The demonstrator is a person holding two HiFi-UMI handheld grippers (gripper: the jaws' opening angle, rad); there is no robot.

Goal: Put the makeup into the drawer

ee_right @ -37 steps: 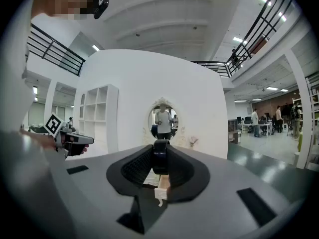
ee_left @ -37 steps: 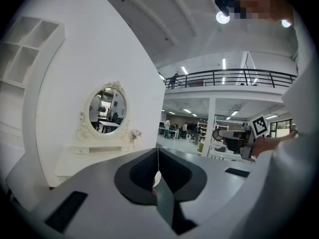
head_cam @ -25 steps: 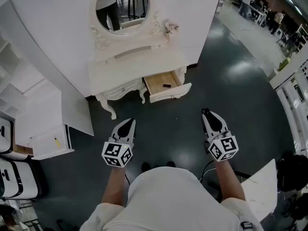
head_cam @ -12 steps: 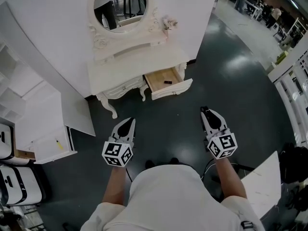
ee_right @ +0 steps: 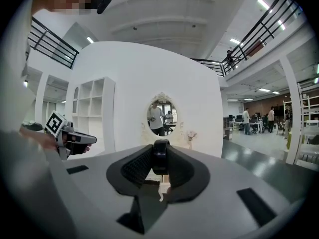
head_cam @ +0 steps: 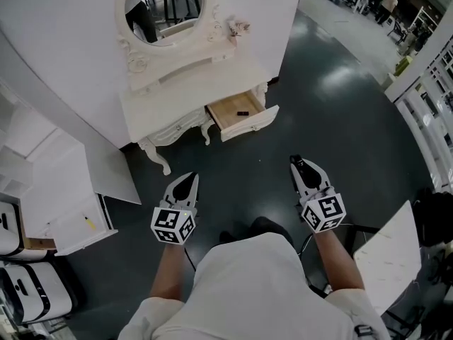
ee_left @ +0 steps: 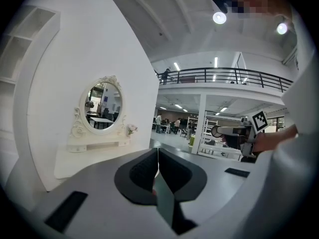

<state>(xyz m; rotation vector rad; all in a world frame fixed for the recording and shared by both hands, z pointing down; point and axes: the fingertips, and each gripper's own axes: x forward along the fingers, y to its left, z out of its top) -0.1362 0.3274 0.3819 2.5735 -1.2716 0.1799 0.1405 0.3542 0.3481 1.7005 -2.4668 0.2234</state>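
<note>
1. Floor (head_cam: 340,119): dark and glossy. The lower centre is hidden by the person's torso (head_cam: 255,289).
2. Wall panel (head_cam: 64,48): white, standing behind the furniture. It is cut off at the top and left edges of the head view.
3. Dressing table (head_cam: 191,91): white, set against the panel, well apart from both grippers.
4. Shelf unit (head_cam: 49,183): white, to the left of the table. Its contents are too small to make out.
5. Mirror (head_cam: 164,6): oval, mounted above the table top. Its upper rim is cropped in the head view.
6. Drawer (head_cam: 251,122): on the right side of the table, pulled open, wooden bottom exposed.
7. Left gripper (head_cam: 190,179) (ee_left: 157,153): held above the floor in front of the table and pointing toward it. The jaws are clenched pad to pad, with nothing seen between them.
8. Right gripper (head_cam: 298,163) (ee_right: 160,148): alongside the left one and likewise aimed at the table. The jaws are clamped on the makeup (ee_right: 160,157), a black round-ended piece at the pad tips. It is seen end-on only, so type and length are not determinable. It is possibly a tube. It does not show in the head view.
9. Dark item (head_cam: 243,112): lies on the drawer bottom and is too small to identify.
</note>
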